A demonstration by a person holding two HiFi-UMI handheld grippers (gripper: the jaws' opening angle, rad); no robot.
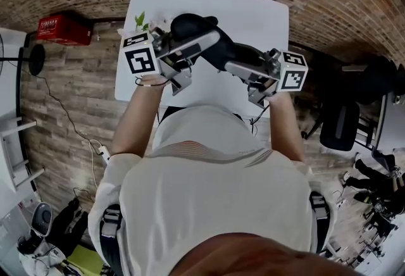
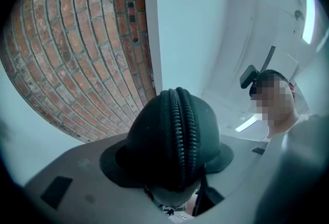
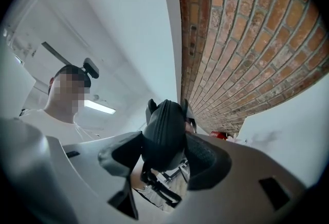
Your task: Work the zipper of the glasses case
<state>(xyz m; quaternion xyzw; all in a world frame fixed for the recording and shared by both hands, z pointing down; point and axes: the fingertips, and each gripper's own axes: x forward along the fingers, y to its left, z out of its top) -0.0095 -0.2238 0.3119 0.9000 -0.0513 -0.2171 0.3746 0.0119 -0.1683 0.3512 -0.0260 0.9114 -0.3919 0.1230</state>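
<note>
The black glasses case (image 1: 190,25) is held up over the white table (image 1: 253,12), between my two grippers. My left gripper (image 1: 196,40) has one end of it. In the left gripper view the case (image 2: 175,135) fills the gap between the black pads (image 2: 114,160), and its closed zipper (image 2: 181,125) runs up the middle towards me. My right gripper (image 1: 239,64) is shut on the other end. There the case (image 3: 164,133) is pinched between the pads (image 3: 208,159), and a black strap (image 3: 159,187) hangs below it.
A small green plant (image 1: 142,20) stands at the table's far left corner. A red crate (image 1: 63,29) sits on the wooden floor to the left, and a dark office chair (image 1: 345,123) stands to the right. A brick wall runs behind the table.
</note>
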